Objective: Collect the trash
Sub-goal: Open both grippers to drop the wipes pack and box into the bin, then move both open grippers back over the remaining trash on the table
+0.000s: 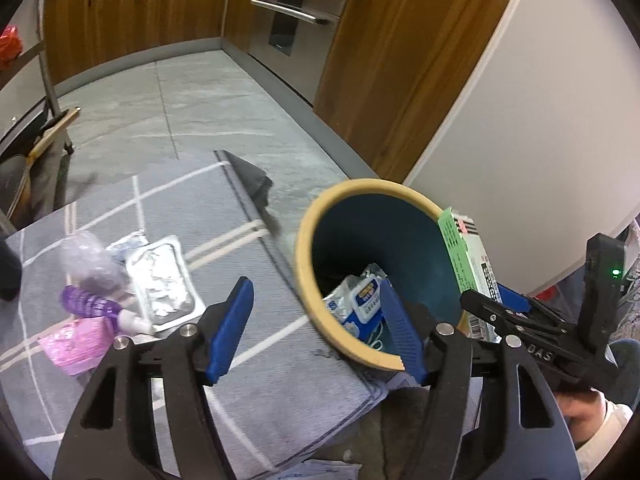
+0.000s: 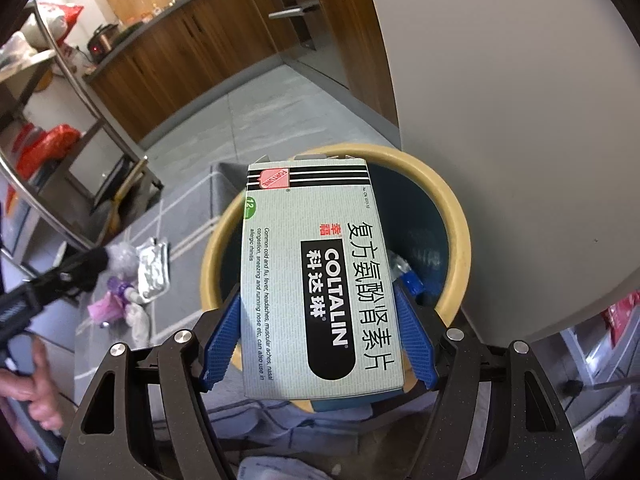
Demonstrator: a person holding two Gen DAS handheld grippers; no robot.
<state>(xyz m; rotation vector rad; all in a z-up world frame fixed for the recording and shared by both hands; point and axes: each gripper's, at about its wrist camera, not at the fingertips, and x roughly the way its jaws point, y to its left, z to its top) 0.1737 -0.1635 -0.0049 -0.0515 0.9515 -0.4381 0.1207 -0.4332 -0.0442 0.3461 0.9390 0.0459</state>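
My right gripper (image 2: 320,340) is shut on a grey-green Coltalin medicine box (image 2: 316,280) and holds it over the mouth of a dark bin with a tan rim (image 2: 456,216). In the left wrist view the box (image 1: 464,256) hangs at the right side of the bin's rim (image 1: 304,240), and a blue-white wrapper (image 1: 360,300) lies inside the bin. My left gripper (image 1: 316,328) is open and empty beside the bin, above a grey rug (image 1: 260,380). A foil pack (image 1: 160,280), a purple bottle (image 1: 88,280) and a pink wrapper (image 1: 72,344) lie on the rug to the left.
A white wall panel (image 1: 540,120) stands right behind the bin. Wooden cabinets (image 1: 132,12) and a steel oven (image 1: 296,8) line the far side of the tiled floor. A metal rack (image 2: 80,92) with red bags stands at the left.
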